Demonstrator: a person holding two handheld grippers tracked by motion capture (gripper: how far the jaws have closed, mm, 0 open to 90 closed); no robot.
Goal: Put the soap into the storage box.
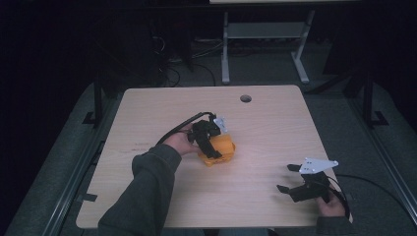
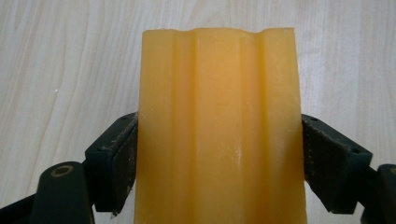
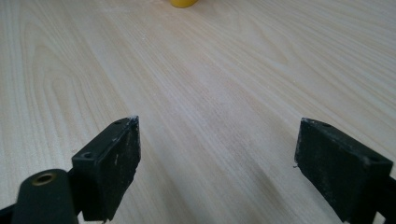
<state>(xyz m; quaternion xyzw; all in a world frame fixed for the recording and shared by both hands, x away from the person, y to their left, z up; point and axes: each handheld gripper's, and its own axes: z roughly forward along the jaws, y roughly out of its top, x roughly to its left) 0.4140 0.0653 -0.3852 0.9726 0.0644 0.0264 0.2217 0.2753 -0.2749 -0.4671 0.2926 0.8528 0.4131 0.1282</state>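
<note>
1. The left gripper [image 1: 212,140] sat near the middle of the table [image 1: 147,113], pinching a yellow block [image 1: 220,152] from both sides.
2. The block [image 2: 219,130] was smooth and waxy, with long ridges and grooves running down it.
3. The right gripper [image 1: 290,178] was near the table's right front corner, well apart from the block, its jaws spread wide with nothing between them.
</note>
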